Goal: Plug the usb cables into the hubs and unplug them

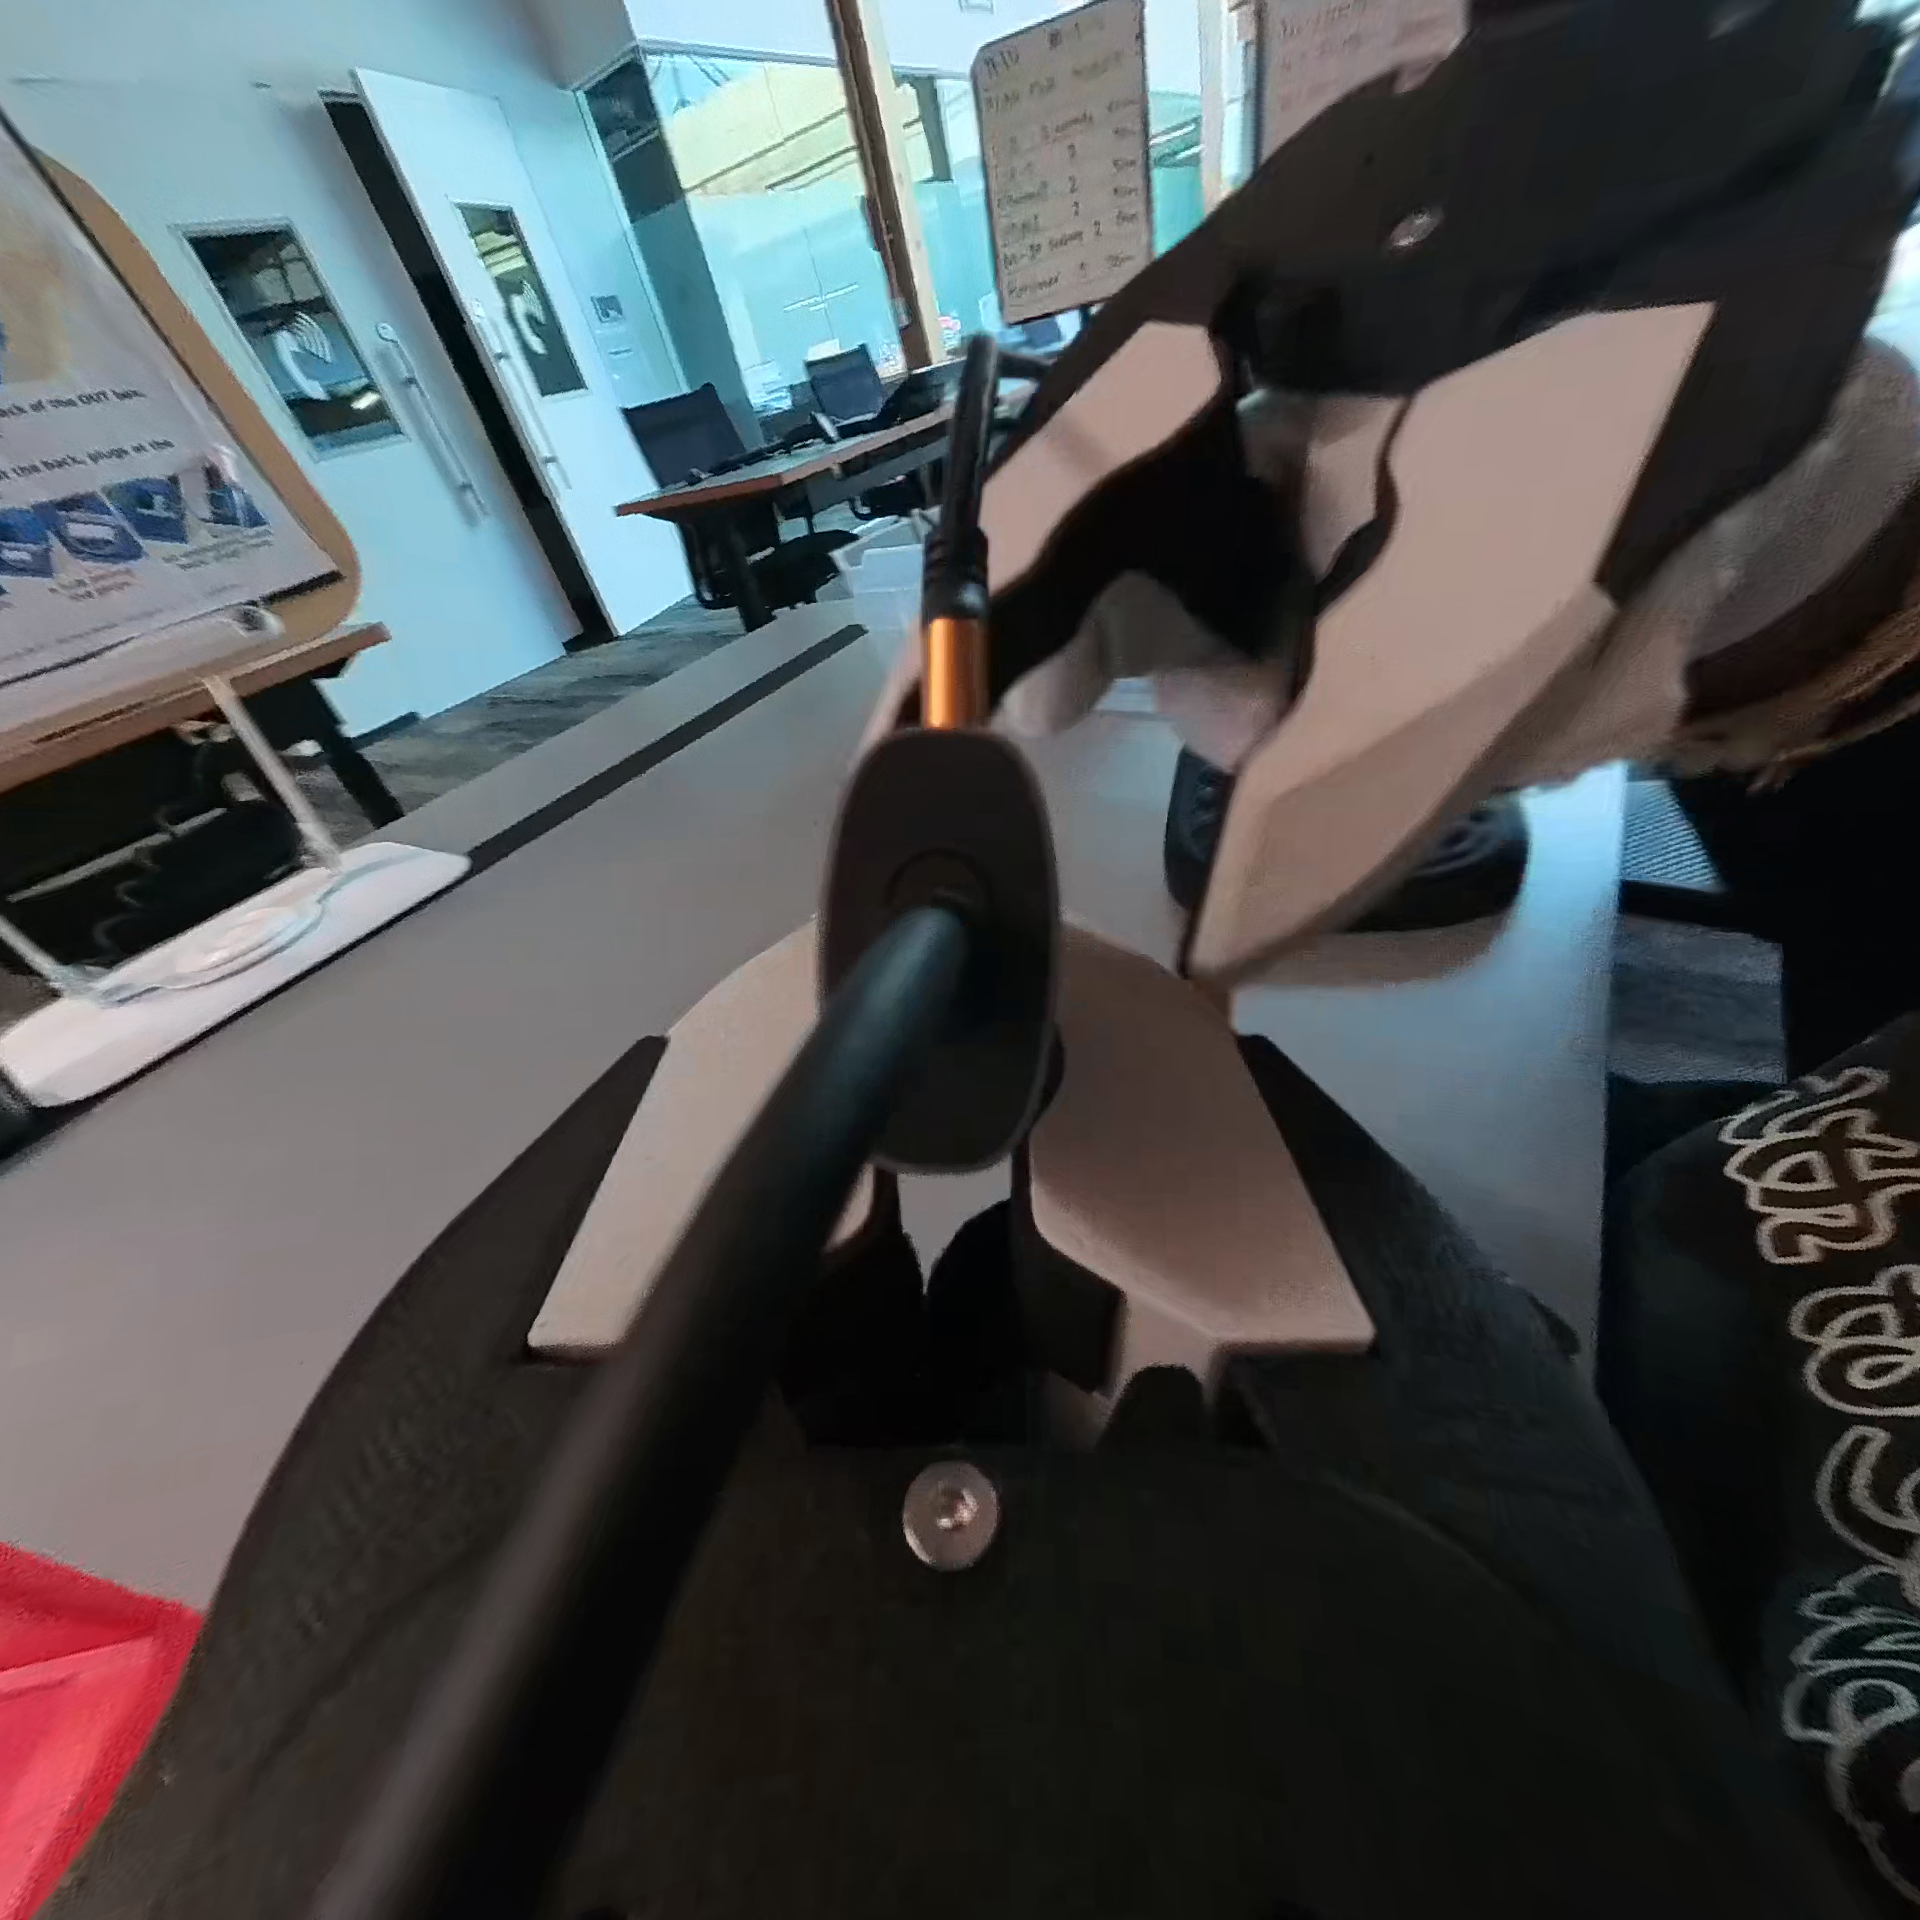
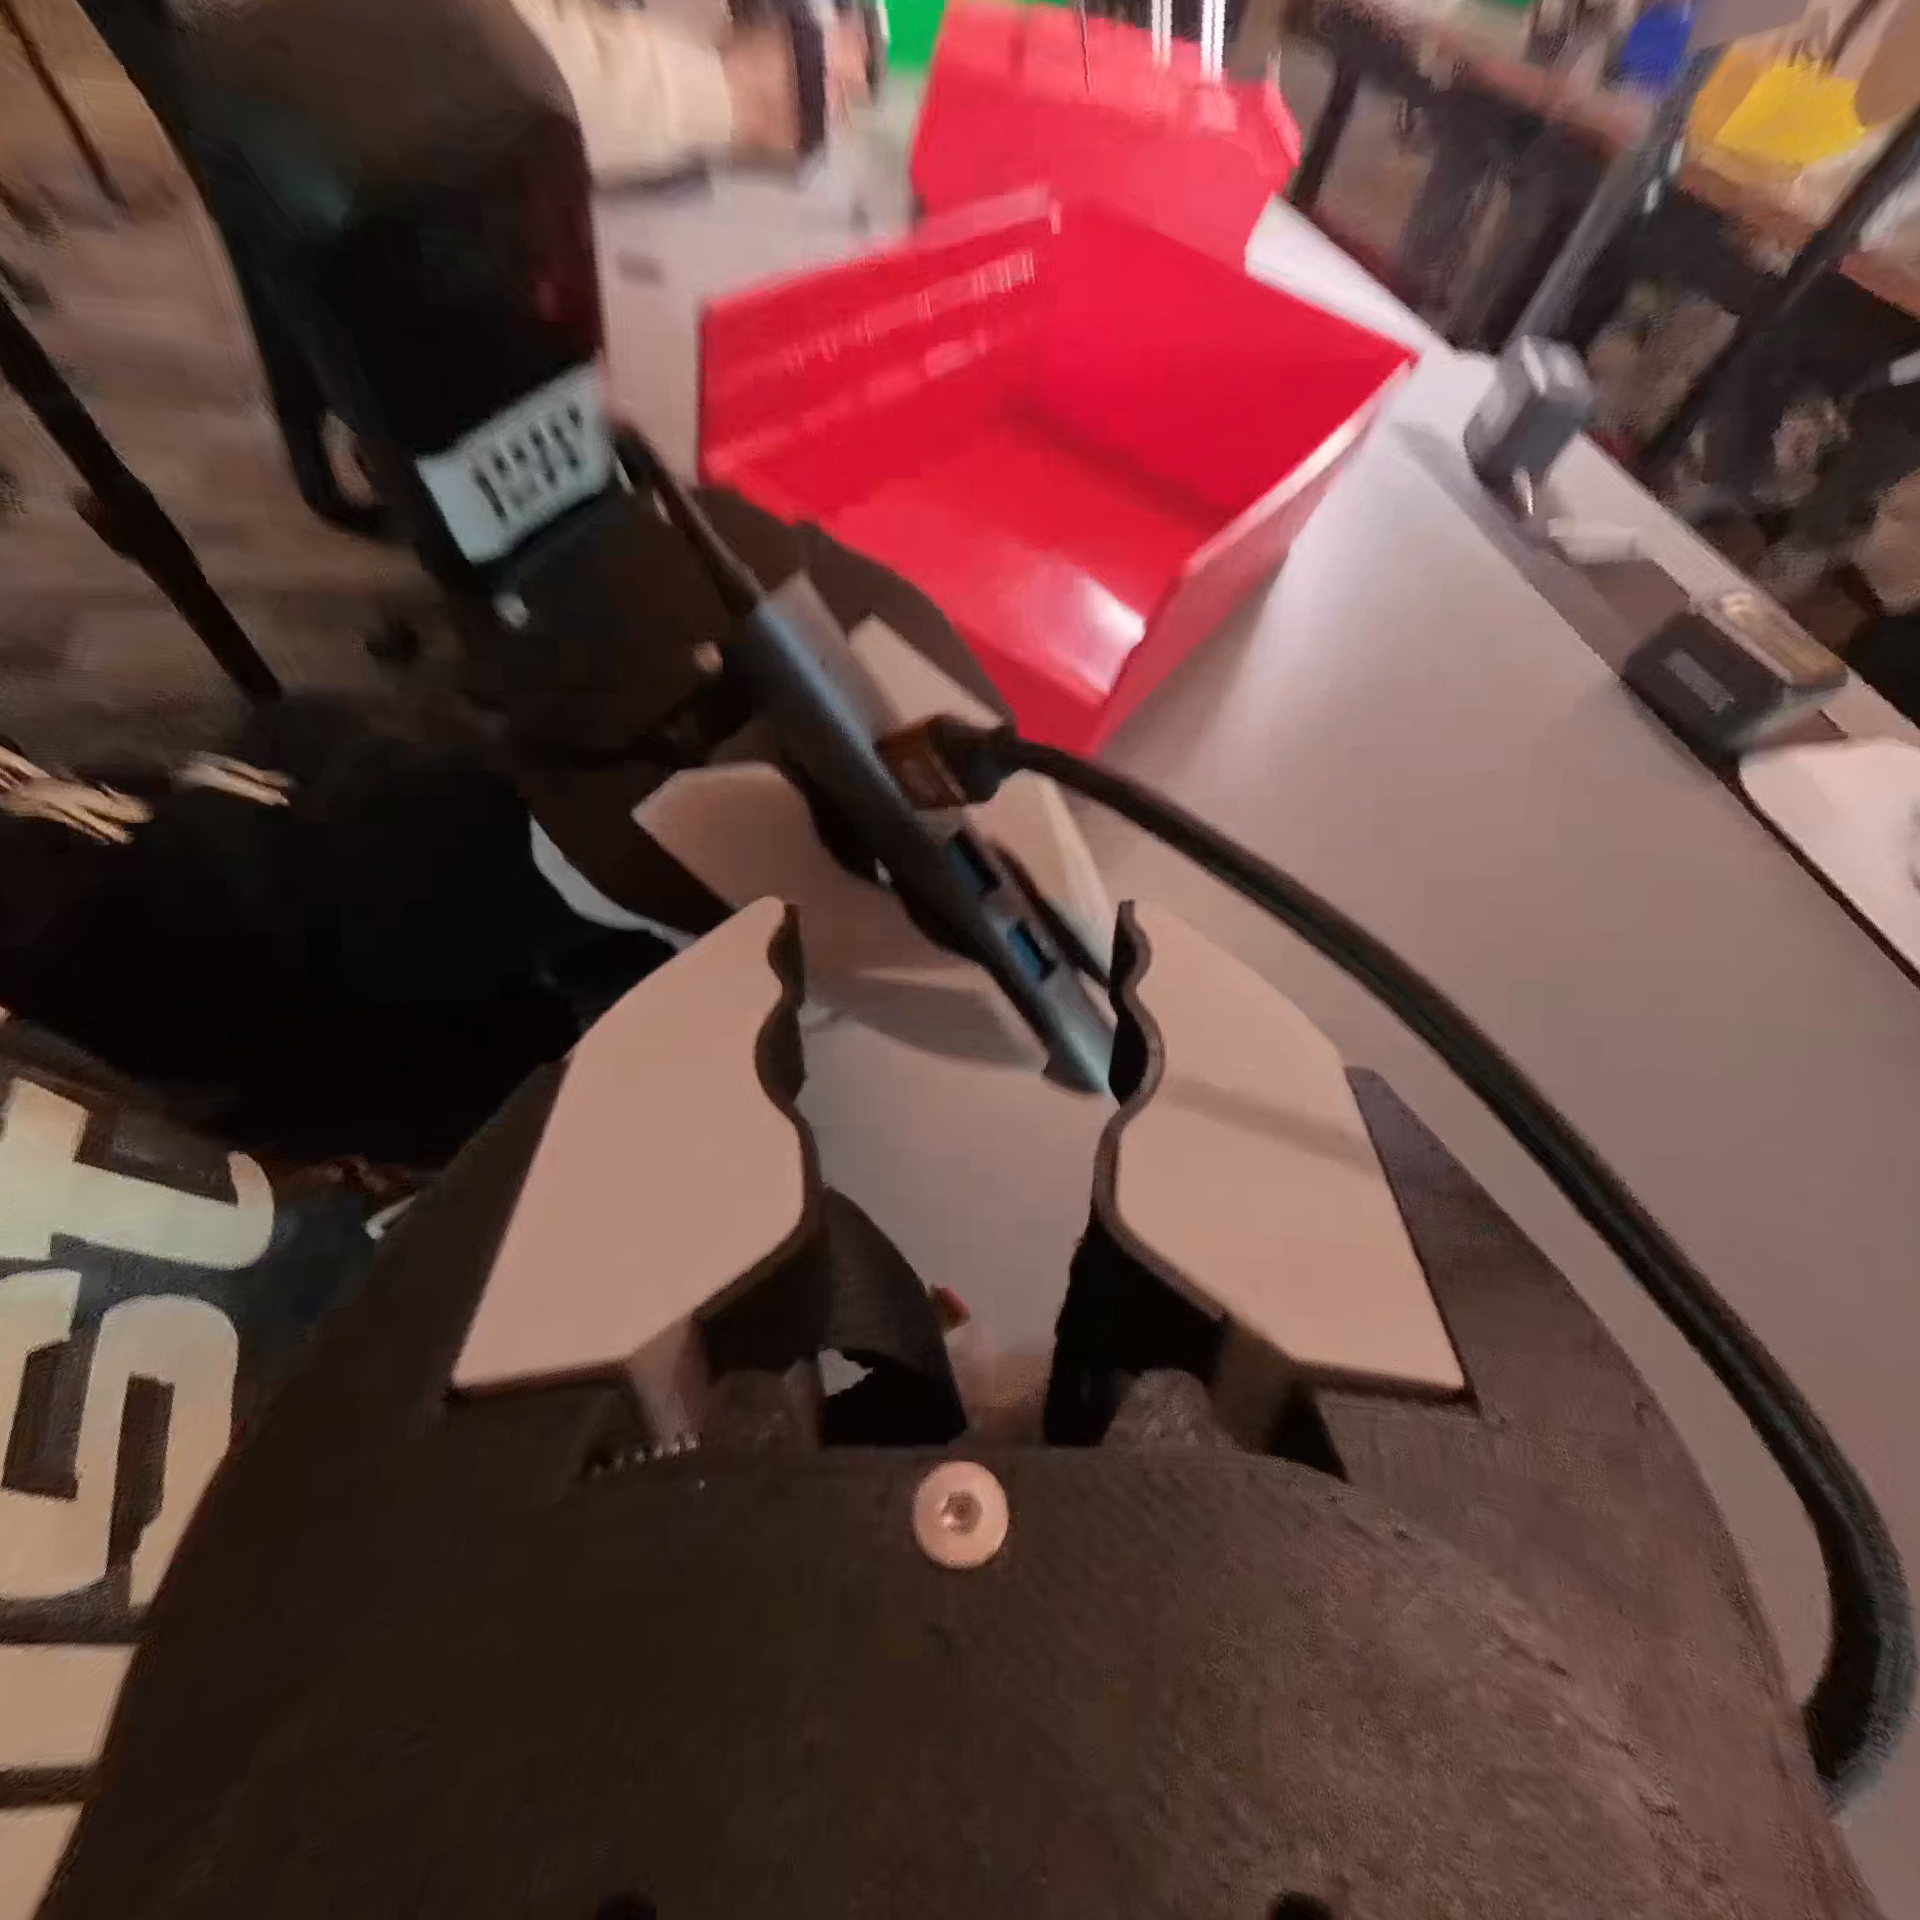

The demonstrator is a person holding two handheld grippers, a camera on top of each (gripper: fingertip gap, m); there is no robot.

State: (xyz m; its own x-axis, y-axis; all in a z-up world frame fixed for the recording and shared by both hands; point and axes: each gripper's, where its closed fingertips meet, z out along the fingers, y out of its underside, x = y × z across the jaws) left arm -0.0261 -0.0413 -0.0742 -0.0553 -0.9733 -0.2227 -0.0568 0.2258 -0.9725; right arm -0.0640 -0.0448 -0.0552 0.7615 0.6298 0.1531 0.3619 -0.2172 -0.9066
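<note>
The left gripper [image 1: 940,997] clamps a slim grey metal usb hub [image 1: 940,935] above the grey tabletop [image 1: 416,1039], a black braided cable with an orange plug [image 2: 935,764] seated in the hub's side port, while the right gripper [image 2: 956,997] stands wide open and empty just beside it, before a red plastic bin [image 2: 1039,468].

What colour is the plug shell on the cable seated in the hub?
Orange-copper plug shell, clearest in the left wrist view.

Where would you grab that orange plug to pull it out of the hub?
Grip the orange plug by its metal shell, just behind the hub, not the cable. Come from its cable side, since it sticks out sideways there. The open right gripper sits near; the left gripper holds the hub.
</note>
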